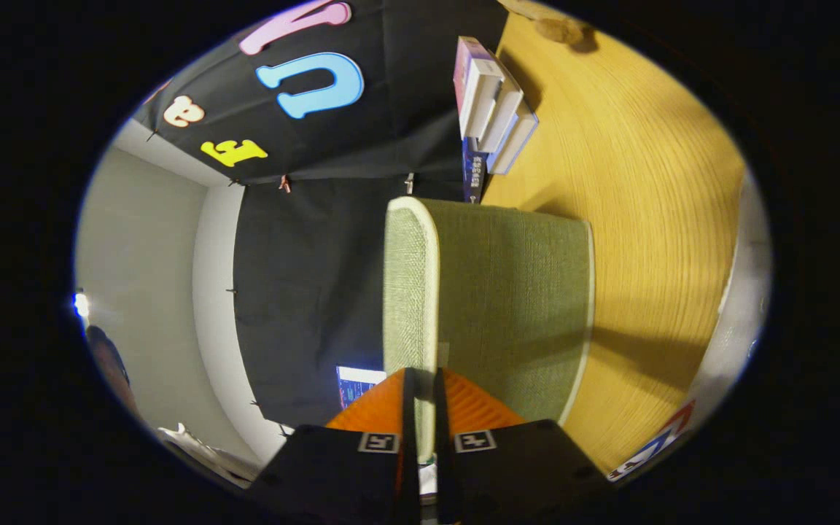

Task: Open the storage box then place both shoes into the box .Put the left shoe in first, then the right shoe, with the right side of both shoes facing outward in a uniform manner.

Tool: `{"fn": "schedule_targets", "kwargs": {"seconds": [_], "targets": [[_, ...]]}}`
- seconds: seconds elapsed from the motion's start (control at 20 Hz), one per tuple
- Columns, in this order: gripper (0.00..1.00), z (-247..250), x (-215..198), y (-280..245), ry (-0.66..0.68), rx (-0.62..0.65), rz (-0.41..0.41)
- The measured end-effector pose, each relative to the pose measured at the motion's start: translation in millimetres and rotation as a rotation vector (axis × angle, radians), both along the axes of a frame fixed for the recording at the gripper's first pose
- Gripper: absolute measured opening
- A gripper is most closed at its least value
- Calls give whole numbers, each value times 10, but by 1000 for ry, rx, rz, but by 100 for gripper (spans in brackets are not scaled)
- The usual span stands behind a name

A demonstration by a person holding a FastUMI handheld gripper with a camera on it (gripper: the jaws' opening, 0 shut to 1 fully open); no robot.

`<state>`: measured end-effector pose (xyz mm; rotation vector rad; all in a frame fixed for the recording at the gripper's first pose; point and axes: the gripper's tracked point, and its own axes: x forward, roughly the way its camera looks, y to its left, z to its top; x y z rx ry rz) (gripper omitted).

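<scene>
- My view is rolled onto its side: the wooden table top (631,219) runs up one flank of the picture and the booth's black cloth wall (303,292) up the other.
- The gripper (421,383) has its two fingers nearly together, with only a thin slot between them.
- In that slot sits the pale rim (420,248) of the storage box (507,299), a green woven-fabric box with cream edging.
- Both fingers (407,408) lie right against that edge, one on each face, so I read the tongs as clamped on the rim of the box or its lid; I cannot tell which panel it is.
- The green panel stretches away from the fingertips and beyond them, standing edge-on to the table, and it throws a dark shadow on the wood beside it.
- Beyond the box, farther along the table, a small stack of white boxes (493,109) stands against the cloth wall, well apart from the green box.
- A brownish object (562,30) lies at the far end of the table; it is too blurred for me to name it.
- Just beside the fingers, against the cloth, I see a small bright screen (356,383).
- Past the cloth there is a plain pale wall (143,292).
- Part of a person (110,364) shows low against that pale wall.
</scene>
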<state>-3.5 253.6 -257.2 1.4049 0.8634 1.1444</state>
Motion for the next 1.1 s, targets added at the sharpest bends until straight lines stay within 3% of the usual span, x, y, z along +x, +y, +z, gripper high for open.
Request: {"fn": "schedule_targets", "kwargs": {"seconds": [0.05,0.1,0.55,0.85,1.1], "targets": [[6,124,-15,-23,-32,13,-16],[5,181,-10,-47,-51,5,-30],[6,1099,14,93,-212,-57,-96],[6,1812,19,591,-330,-127,-124],[6,2093,3,1170,-375,-174,-127]]}}
